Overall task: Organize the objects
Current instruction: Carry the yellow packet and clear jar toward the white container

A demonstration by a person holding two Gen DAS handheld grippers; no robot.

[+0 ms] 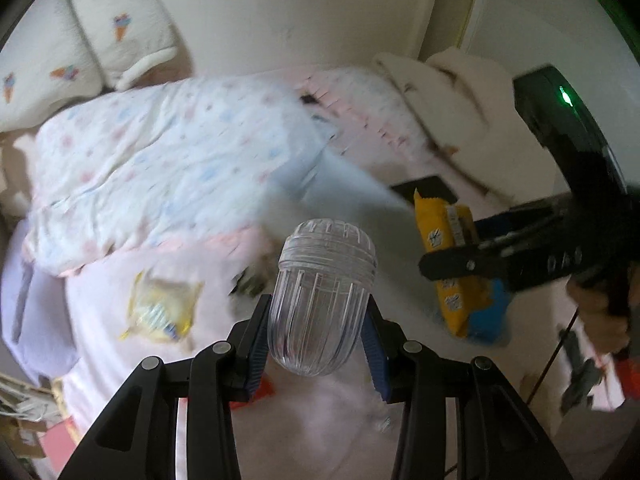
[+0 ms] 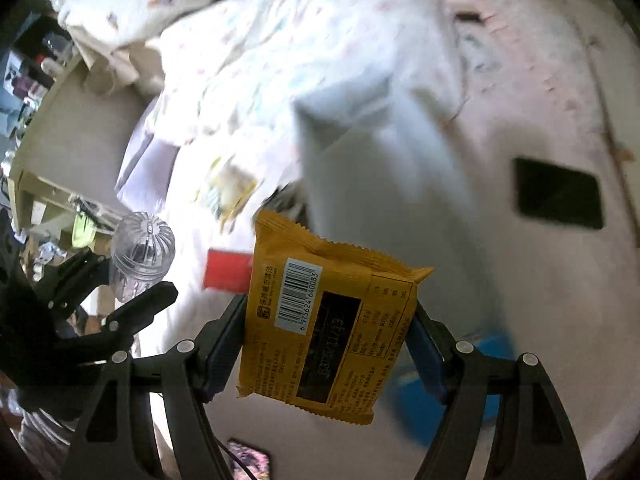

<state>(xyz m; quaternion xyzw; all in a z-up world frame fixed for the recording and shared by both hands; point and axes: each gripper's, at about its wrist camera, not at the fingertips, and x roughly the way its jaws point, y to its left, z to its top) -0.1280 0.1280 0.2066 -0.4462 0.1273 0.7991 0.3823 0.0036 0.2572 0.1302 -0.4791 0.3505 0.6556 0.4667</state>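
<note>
My left gripper (image 1: 318, 304) is shut on a clear ribbed plastic jar (image 1: 324, 280), held upright above the pink bed sheet (image 1: 320, 420). In the right wrist view the same jar (image 2: 142, 248) and left gripper (image 2: 132, 276) show at the far left. My right gripper (image 2: 328, 312) is shut on a yellow snack packet (image 2: 320, 320) with a barcode label, its blue pads pressing both side edges. In the left wrist view that packet (image 1: 440, 236) hangs at the right in the right gripper (image 1: 460, 268), with a hand (image 1: 600, 312) behind it.
A second yellow packet (image 2: 230, 188) and a red flat item (image 2: 228, 276) lie on the sheet. A blurred white box (image 2: 380, 152), a black flat rectangle (image 2: 558, 194) and a blue object (image 2: 480, 360) are nearby. A folded quilt (image 1: 160, 168) covers the bed's far side; a desk (image 2: 80, 128) stands left.
</note>
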